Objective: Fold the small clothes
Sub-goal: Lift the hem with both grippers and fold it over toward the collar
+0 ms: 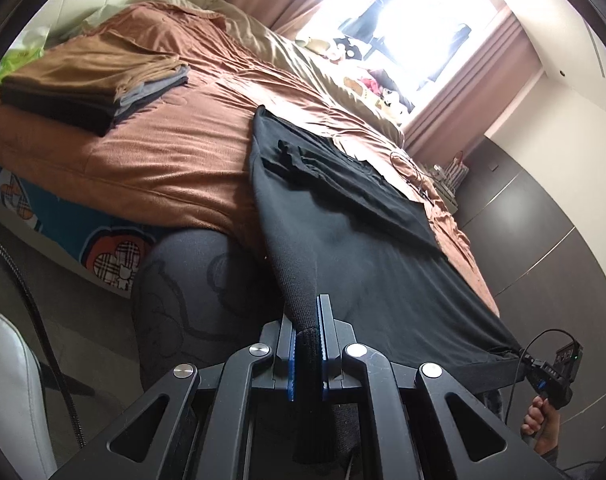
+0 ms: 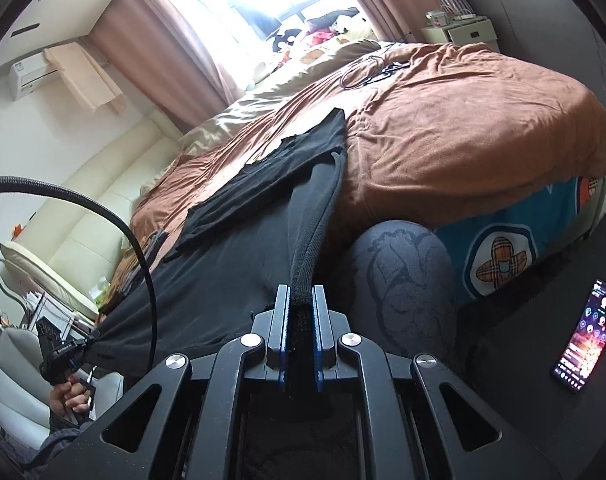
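Observation:
A black garment (image 1: 383, 248) lies stretched from the brown bed cover (image 1: 175, 152) out over the bed's near edge, with a sleeve folded across its middle. My left gripper (image 1: 309, 312) is shut on one bunched bottom corner of the garment. My right gripper (image 2: 301, 300) is shut on the other bottom corner of that black garment (image 2: 231, 248), and the hem hangs taut between the two. Each wrist view shows the other gripper at its edge: the right gripper (image 1: 523, 354) with a hand (image 1: 539, 420) on its handle, and the left gripper (image 2: 93, 338).
A stack of folded clothes (image 1: 87, 88) sits at the far left of the bed. A person's knee (image 2: 403, 276) in grey patterned trousers presses against the bed side. A lit phone (image 2: 589, 336) lies on a dark surface at right. A cable (image 2: 367, 70) lies on the cover.

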The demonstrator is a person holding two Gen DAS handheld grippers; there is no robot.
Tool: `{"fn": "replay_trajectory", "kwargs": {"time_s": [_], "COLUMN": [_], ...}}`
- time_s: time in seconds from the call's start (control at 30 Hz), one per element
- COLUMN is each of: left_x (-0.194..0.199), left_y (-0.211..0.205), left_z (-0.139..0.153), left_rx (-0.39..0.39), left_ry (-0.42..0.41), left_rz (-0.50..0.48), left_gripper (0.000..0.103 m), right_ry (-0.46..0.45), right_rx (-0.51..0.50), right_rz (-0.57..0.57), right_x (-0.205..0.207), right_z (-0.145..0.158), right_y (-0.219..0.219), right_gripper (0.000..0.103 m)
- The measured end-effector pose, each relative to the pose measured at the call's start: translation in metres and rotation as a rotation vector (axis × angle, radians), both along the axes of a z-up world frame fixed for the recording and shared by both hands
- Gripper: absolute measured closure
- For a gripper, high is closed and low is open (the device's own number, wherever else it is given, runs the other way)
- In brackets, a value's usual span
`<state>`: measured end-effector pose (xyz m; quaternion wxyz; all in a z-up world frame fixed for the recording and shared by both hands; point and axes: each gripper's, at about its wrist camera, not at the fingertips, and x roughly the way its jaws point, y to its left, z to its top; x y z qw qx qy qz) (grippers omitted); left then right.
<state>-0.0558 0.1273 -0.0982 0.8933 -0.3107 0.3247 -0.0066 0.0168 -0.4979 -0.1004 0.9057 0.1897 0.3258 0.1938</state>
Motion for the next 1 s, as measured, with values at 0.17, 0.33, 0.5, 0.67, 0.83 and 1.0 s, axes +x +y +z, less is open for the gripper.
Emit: {"fn": "replay_trajectory", "kwargs": {"time_s": [0.17,0.33,0.5,0.67,0.83,1.0], "left_x": [0.021,0.045,0.082,0.129,0.175,0.217], "left_y": [0.007,0.017,0.031,0.037,0.045,0.054], "left_z": [0.010,0.019,0.033,0.053,0.075,0.089], "left_rx": [0.009,0.005,0.016,0.051,0.092,0.123], "left_ry": [-0.019,-0.048,-0.065,-0.073,-0.090,-0.100], "left_rz": [-0.003,0.004,0.011,0.007,-0.003,-0.003], "left_gripper": [0.094,0.094,0.094,0.094,0.094,0.094], "right_ry": [-0.009,-0.050,-0.071,-0.089,-0.120,-0.141], "right_rx": [-0.005,-0.020,-0.026,-0.040,-0.037,-0.044], "right_rz": [-0.003,0.011,0.016,0.021,0.013,0.012], "right_x": [0.027,0.062,0.104,0.152,0.200,0.239], "right_z": [0.014,0.028,0.038,0.047,0.059,0.067], "right_y": [0.005,0.017,0.027,0.041,0.053,0.063], "right_gripper": [0.097,0.097,0.097,0.097,0.097,0.097]}}
